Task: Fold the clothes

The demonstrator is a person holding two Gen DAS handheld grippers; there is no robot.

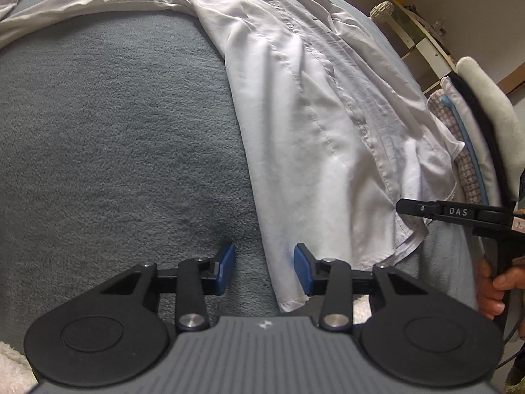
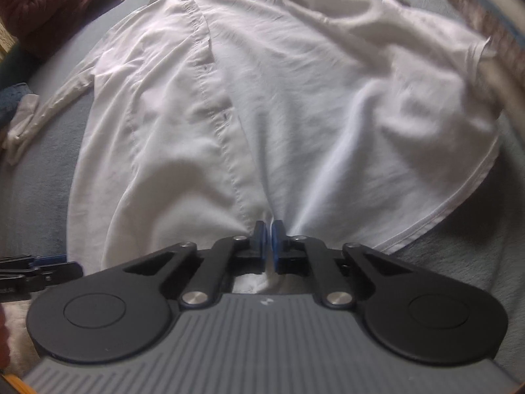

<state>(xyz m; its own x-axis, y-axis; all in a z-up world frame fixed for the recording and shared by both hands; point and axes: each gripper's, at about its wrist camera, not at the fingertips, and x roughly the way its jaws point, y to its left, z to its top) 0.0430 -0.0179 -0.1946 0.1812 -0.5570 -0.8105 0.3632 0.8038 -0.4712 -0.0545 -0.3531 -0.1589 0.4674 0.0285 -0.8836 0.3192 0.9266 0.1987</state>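
On the grey blanket (image 1: 115,131), a white shirt (image 2: 262,98) is spread, long axis running away from both tools. Its hem is pinched between the closed right gripper (image 2: 267,243). The left gripper (image 1: 264,267), spread wide, straddles the hem's left corner.

Shirt (image 2: 262,98) on blanket (image 1: 115,147), sweater (image 2: 42,3) behind

Right claw (image 2: 266,246) pinching white shirt (image 2: 262,105) hem on grey blanket (image 2: 36,180).
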